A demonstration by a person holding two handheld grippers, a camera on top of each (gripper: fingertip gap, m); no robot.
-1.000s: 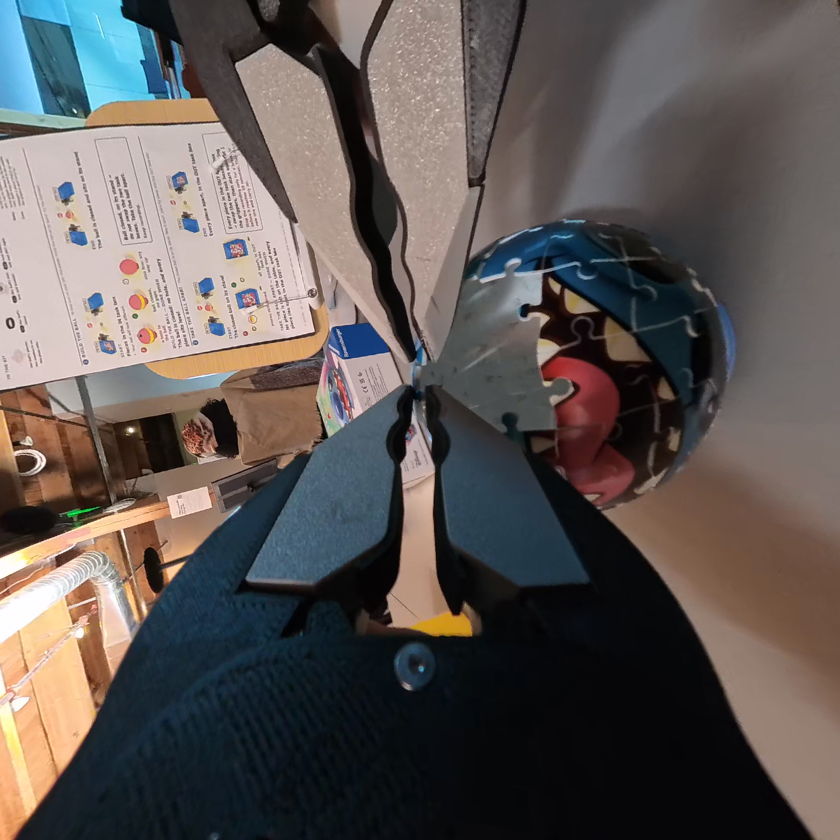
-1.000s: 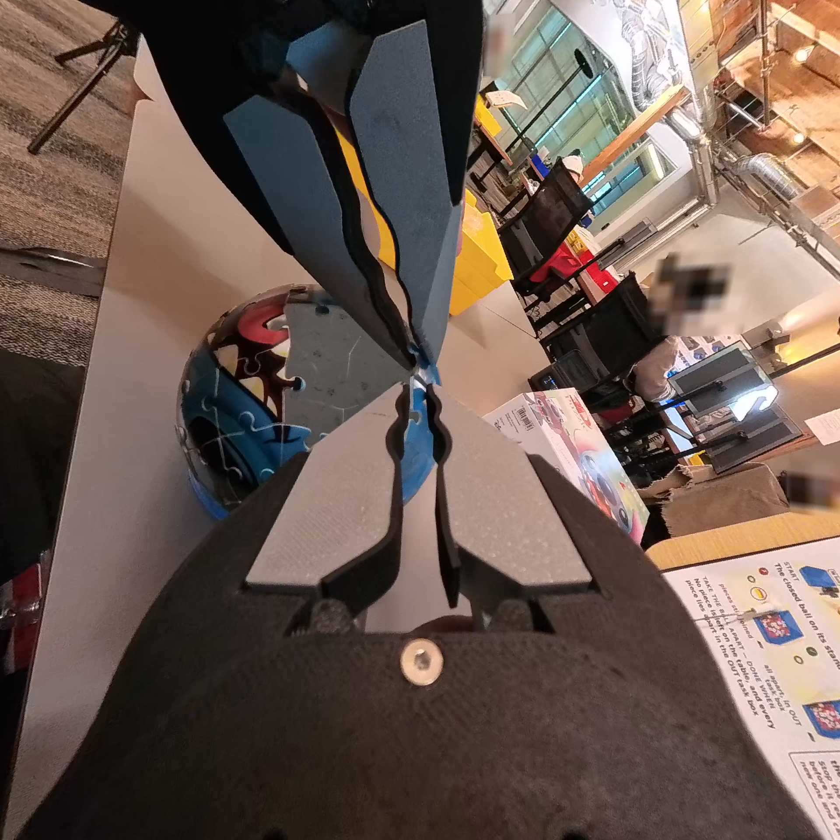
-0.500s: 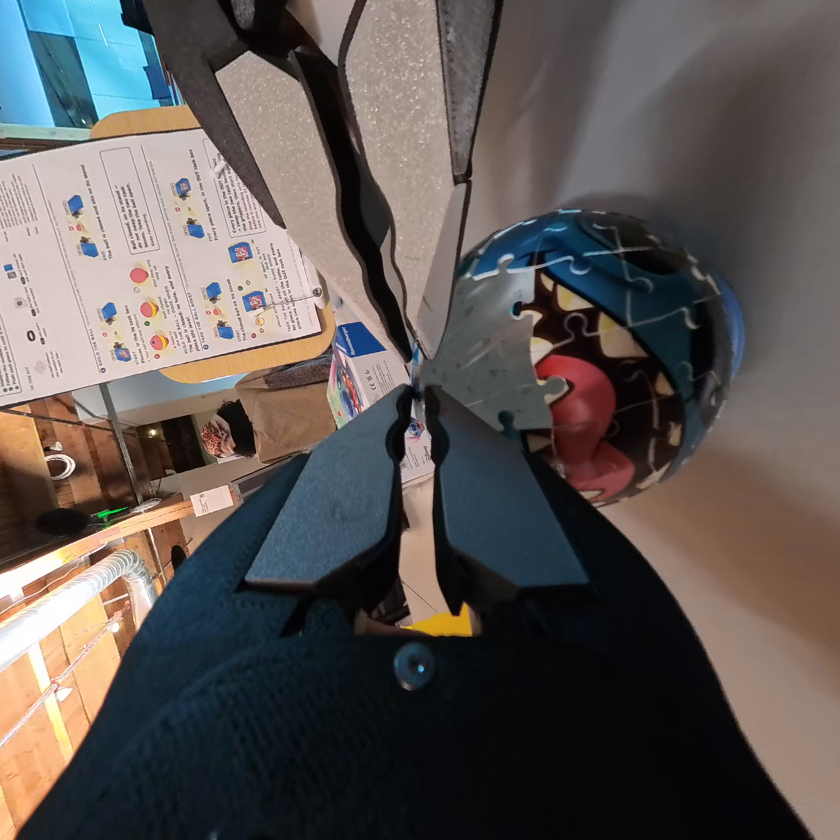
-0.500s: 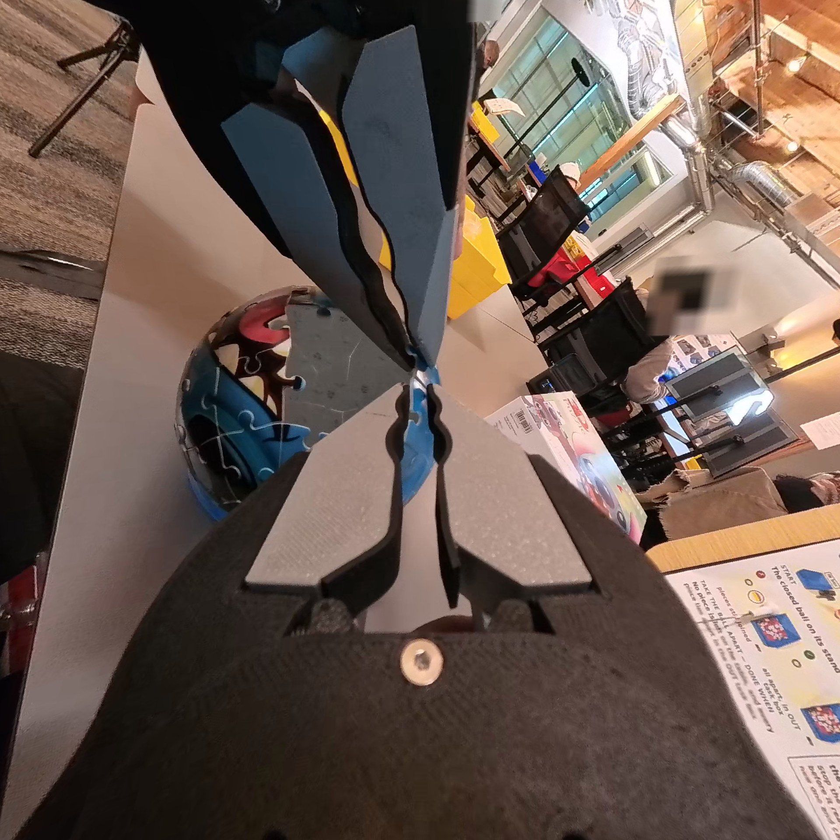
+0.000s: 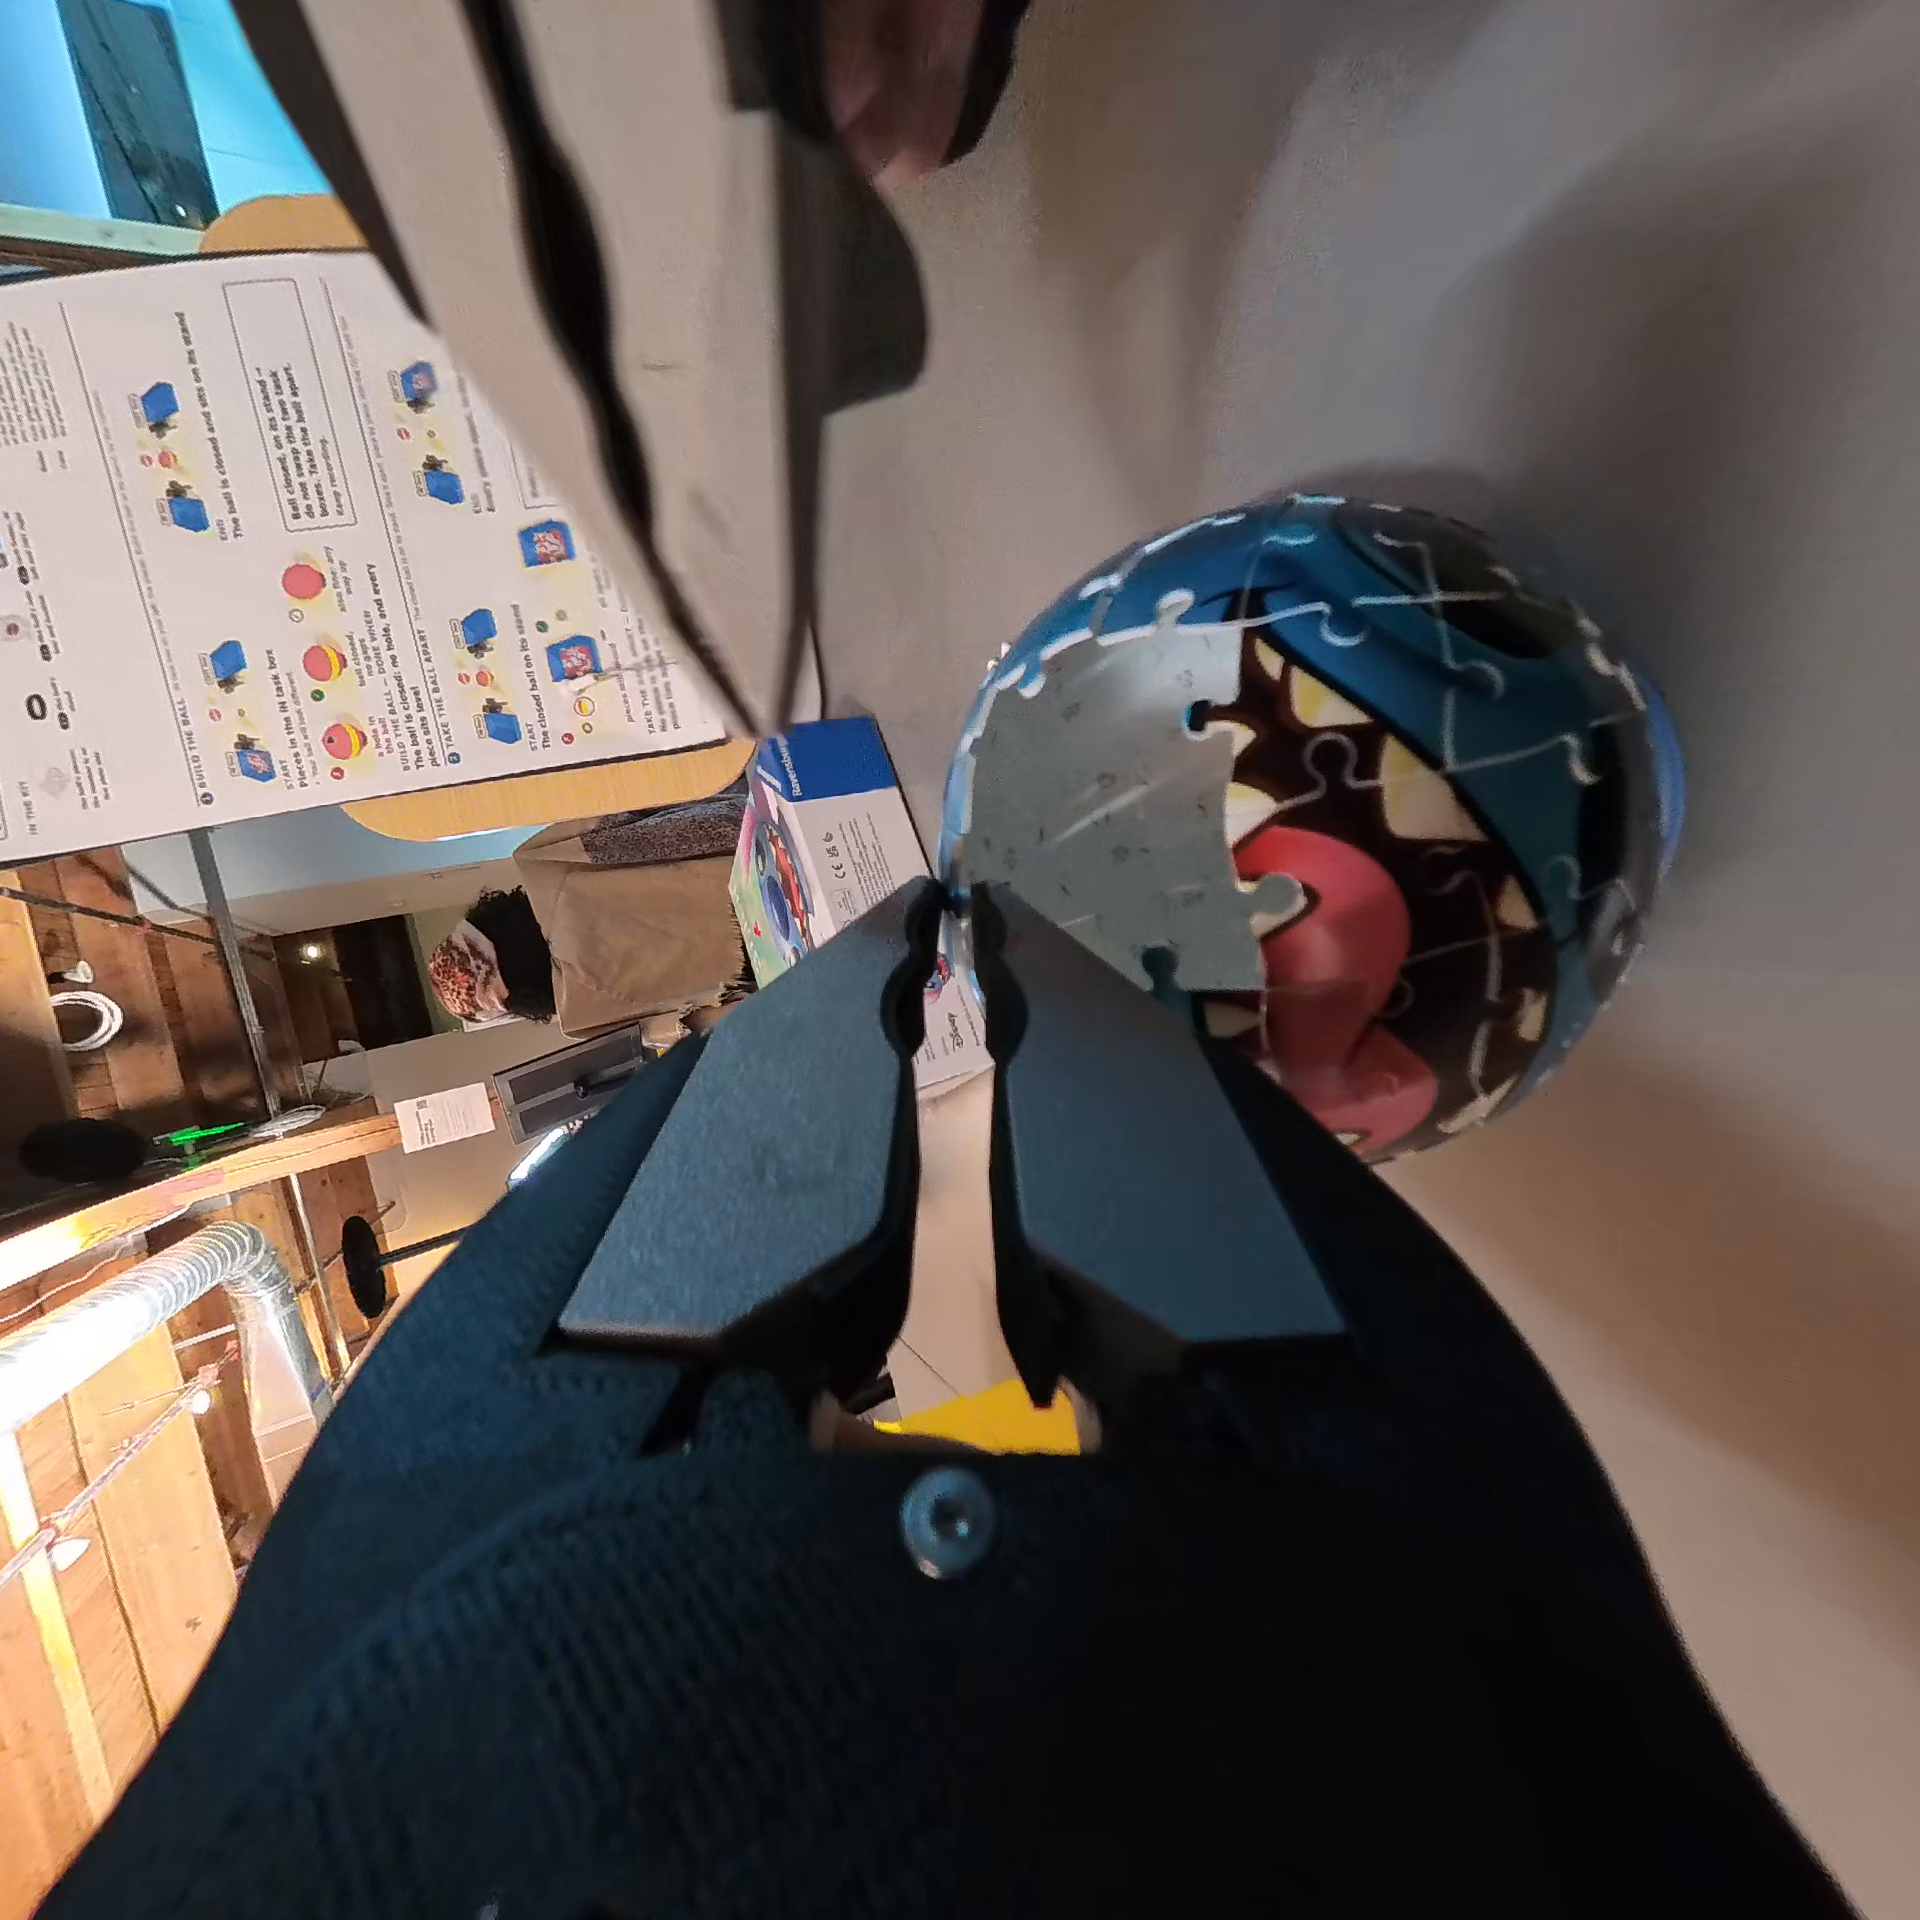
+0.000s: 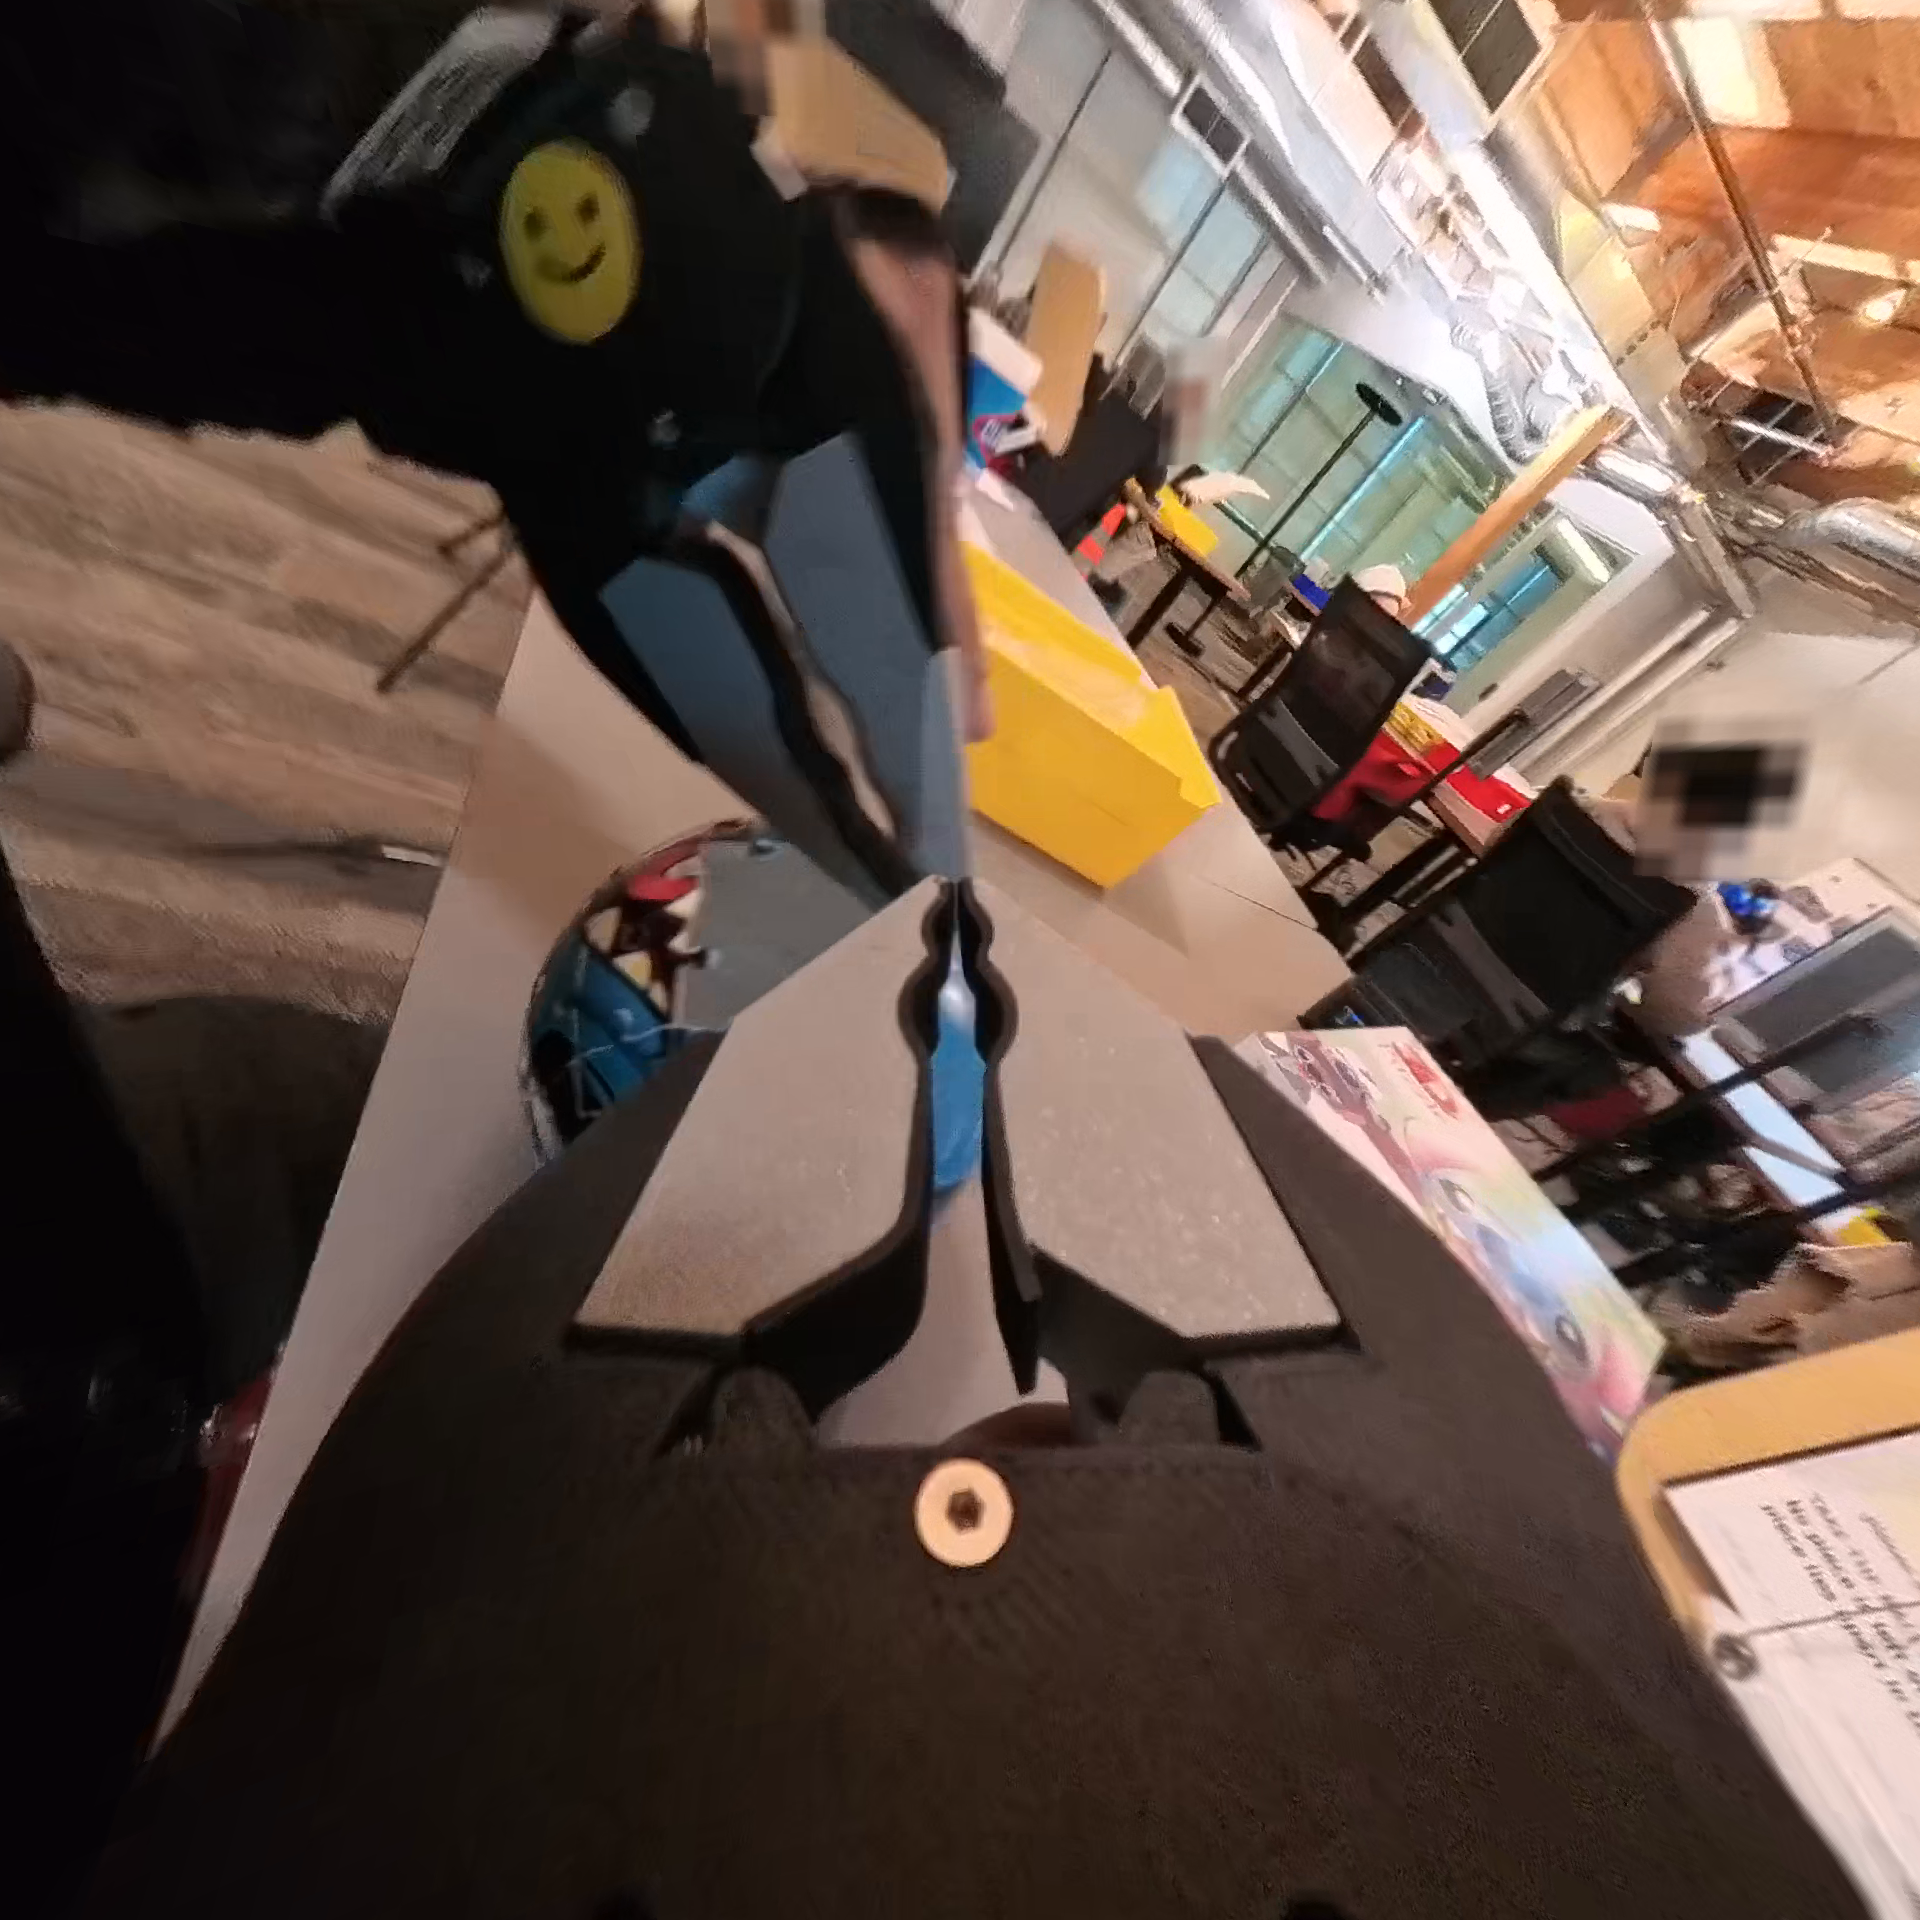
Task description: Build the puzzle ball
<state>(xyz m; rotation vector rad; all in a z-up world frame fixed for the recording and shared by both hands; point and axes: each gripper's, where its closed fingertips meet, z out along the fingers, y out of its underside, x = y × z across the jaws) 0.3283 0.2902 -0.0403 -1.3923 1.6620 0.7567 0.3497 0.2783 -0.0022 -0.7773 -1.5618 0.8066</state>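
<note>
The puzzle ball (image 5: 1434, 831), blue with a toothed mouth and red tongue, rests on the pale table (image 5: 1507, 260). My left gripper (image 5: 951, 896) is shut on the corner of a curved section of joined pieces (image 5: 1101, 810), grey side towards me, held against the ball's near side. My right gripper (image 6: 954, 896) has its tips together; blue shows through the gap behind them. It appears blurred in the left wrist view (image 5: 774, 707), apart from the section. The right wrist view shows the ball (image 6: 603, 997) and the left gripper's fingers (image 6: 831, 707).
An instruction sheet on a wooden board (image 5: 312, 540) and the puzzle box (image 5: 831, 821) stand beyond the ball; the box also shows in the right wrist view (image 6: 1455, 1174). A yellow bin (image 6: 1070, 748) sits on the table. A person in black (image 6: 571, 312) is behind the left gripper. Tip to tip, the grippers are about 4 cm apart.
My right gripper has drawn back from the section's corner, where both grippers met before. My left gripper still holds the section by the ball.
</note>
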